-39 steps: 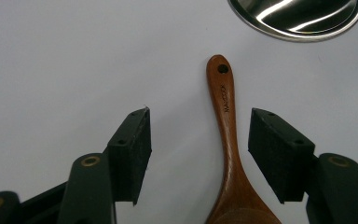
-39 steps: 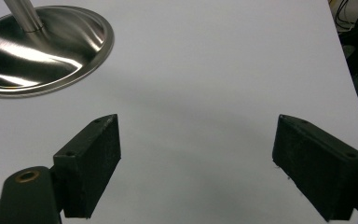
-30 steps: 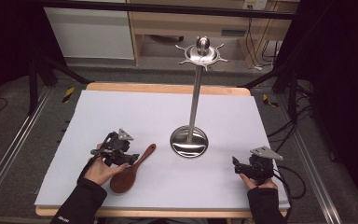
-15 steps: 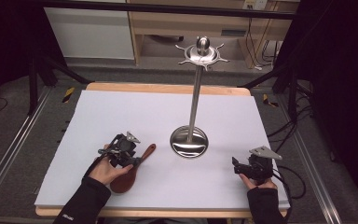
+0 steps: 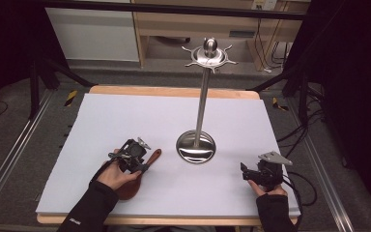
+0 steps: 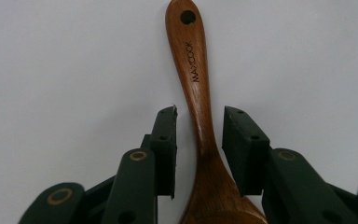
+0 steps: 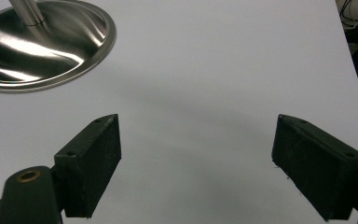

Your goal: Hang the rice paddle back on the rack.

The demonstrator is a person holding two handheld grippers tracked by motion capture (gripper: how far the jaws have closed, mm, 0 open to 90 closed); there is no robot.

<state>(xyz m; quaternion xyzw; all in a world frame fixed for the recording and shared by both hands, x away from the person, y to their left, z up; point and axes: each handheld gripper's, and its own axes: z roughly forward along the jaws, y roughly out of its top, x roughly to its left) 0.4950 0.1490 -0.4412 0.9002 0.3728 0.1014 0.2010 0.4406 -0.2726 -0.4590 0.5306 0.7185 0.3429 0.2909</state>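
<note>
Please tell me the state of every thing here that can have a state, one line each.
Wooden spoon: flat on the sheet, handle between the left jaws, pads not yet touching.
Left gripper: jaws have just been closing.
Right gripper: open, holding nothing.
Utensil stand: upright, hooks bare.

Left forearm in a dark sleeve comes in from the bottom edge, angled up and to the right; the left hand (image 5: 117, 175) grips the left black two-jaw tool (image 5: 144, 164) low over the table, pointing up and to the right; its jaws have just been closing, a narrow gap between them; right hand (image 5: 265, 186) holds the right black two-jaw tool (image 5: 244, 171) low, aimed left, jaws spread wide.
</note>
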